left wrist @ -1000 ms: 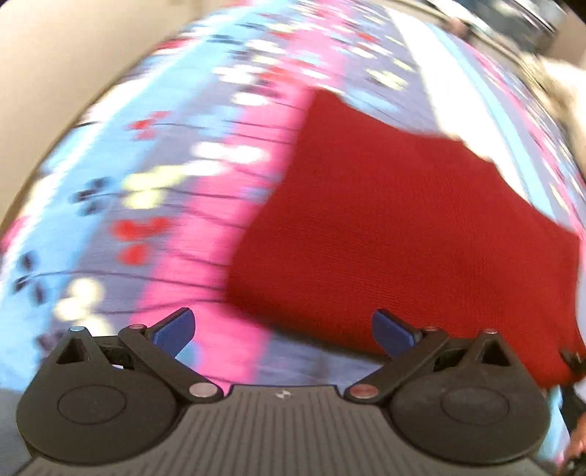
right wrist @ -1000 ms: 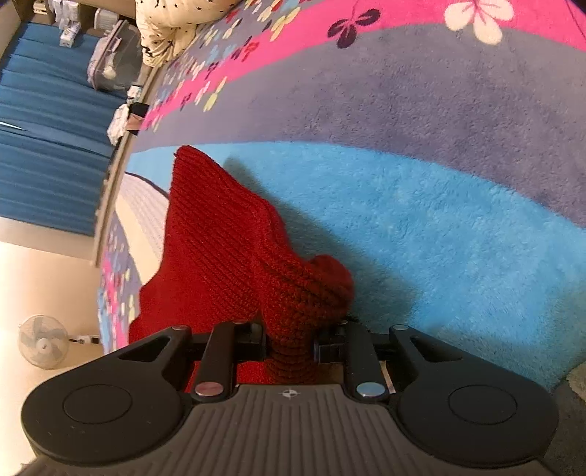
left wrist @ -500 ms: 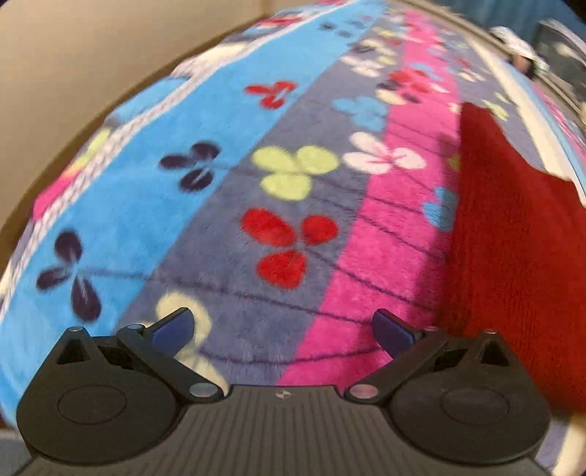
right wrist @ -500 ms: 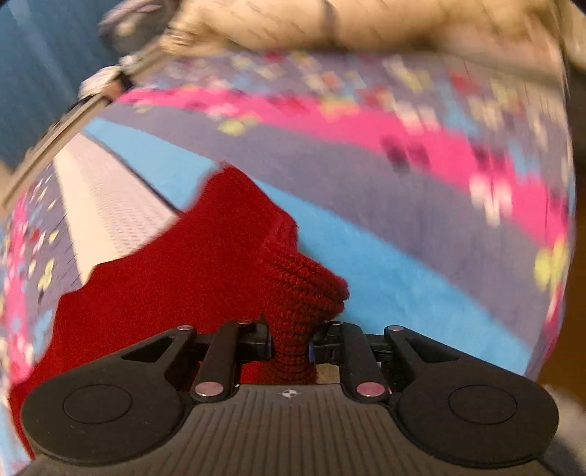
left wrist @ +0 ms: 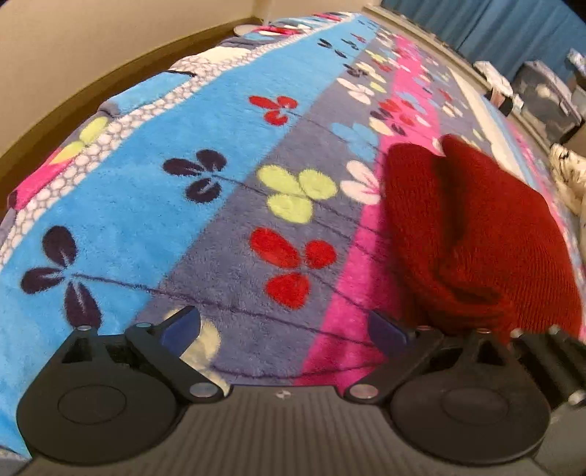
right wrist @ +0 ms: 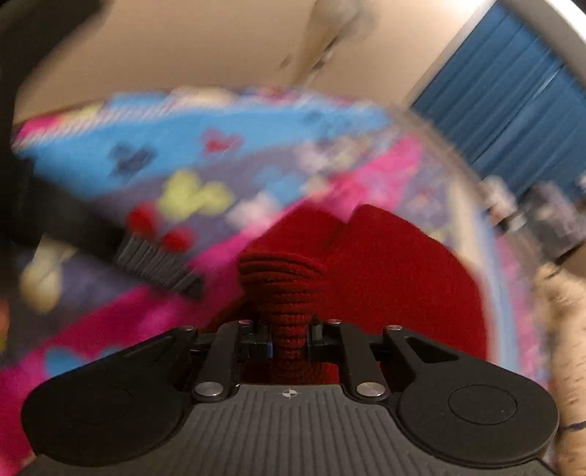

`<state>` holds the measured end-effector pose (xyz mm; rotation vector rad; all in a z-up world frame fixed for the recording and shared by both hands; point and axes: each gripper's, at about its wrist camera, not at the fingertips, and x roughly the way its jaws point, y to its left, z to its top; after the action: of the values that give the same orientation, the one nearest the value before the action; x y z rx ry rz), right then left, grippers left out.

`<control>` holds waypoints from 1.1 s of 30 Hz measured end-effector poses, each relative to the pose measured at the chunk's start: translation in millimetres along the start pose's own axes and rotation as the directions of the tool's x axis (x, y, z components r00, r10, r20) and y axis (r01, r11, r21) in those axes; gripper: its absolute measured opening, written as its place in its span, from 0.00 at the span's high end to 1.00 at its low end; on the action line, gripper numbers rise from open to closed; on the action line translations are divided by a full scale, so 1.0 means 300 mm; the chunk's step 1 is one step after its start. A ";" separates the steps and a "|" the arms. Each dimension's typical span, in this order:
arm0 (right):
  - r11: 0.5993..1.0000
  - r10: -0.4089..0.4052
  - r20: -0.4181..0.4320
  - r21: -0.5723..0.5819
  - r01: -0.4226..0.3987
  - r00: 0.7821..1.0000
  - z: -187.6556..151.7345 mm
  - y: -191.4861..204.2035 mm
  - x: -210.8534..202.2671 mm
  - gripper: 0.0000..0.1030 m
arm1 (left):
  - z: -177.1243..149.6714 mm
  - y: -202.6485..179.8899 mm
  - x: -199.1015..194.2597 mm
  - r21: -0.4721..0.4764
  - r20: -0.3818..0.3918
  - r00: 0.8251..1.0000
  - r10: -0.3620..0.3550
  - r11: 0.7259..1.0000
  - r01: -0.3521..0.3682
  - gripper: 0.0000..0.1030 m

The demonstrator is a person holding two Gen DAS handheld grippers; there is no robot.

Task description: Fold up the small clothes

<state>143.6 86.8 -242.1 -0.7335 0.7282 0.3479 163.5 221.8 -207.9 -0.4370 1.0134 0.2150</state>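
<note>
A red knitted garment lies doubled over on a flowered fleece blanket, at the right of the left wrist view. My left gripper is open and empty, low over the blanket just left of the garment. My right gripper is shut on a bunched edge of the red garment, which spreads out beyond it. The right wrist view is blurred by motion. The body of my left gripper shows at its left; the right gripper's body shows at the left view's lower right edge.
A cream patterned cloth lies at the blanket's right edge and shows in the right wrist view. Blue curtains and storage boxes stand beyond the blanket. A beige wall borders the left.
My right gripper has swung the held edge of the red garment over, so the garment now lies doubled. My left gripper turned left off the garment and stays open.
</note>
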 end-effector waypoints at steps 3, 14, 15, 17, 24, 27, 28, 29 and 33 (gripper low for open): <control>0.999 0.029 0.013 0.036 -0.029 1.000 -0.002 -0.044 -0.010 0.84 | 0.008 0.006 0.003 -0.016 -0.005 1.000 -0.010 1.000 0.010 0.02; 0.966 0.236 0.010 -0.115 -0.233 0.972 -0.072 0.011 -0.131 0.49 | 0.013 0.016 -0.009 -0.049 0.016 0.999 -0.039 0.998 0.039 0.01; 0.963 0.249 0.014 -0.107 -0.246 0.968 -0.070 0.002 -0.153 0.48 | 0.011 0.012 -0.011 -0.043 0.019 0.999 -0.041 0.998 0.042 0.01; 0.958 0.286 0.023 -0.033 -0.285 0.958 -0.058 -0.047 -0.206 0.51 | 0.007 0.001 -0.018 -0.025 0.023 0.998 -0.050 0.998 0.051 0.01; 0.953 -0.115 0.044 0.285 0.098 0.992 -0.134 -0.287 -0.302 0.54 | -0.027 -0.071 -0.082 0.087 0.084 0.995 -0.058 0.995 0.051 0.00; 0.964 0.030 -0.209 0.265 0.027 0.978 -0.230 -0.285 -0.129 0.55 | -0.034 -0.101 -0.081 0.127 0.089 0.996 -0.029 0.992 0.018 0.00; 0.974 0.046 -0.254 0.227 0.014 0.966 -0.256 -0.257 -0.103 0.52 | -0.036 -0.106 -0.080 0.136 0.079 0.997 -0.020 0.991 0.009 0.00; 0.984 0.015 -0.251 0.174 0.029 0.968 -0.265 -0.227 -0.117 0.52 | -0.040 -0.110 -0.086 0.142 0.083 0.997 -0.007 0.990 -0.005 0.00; 0.930 0.105 -0.173 0.367 -0.035 0.979 -0.263 -0.286 -0.307 0.53 | -0.069 -0.132 -0.164 0.200 0.109 0.993 0.036 0.978 -0.057 0.00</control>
<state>86.0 -33.5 -176.4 -0.3925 0.9717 0.2002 136.7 178.5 -165.3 -0.2138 0.9321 0.1724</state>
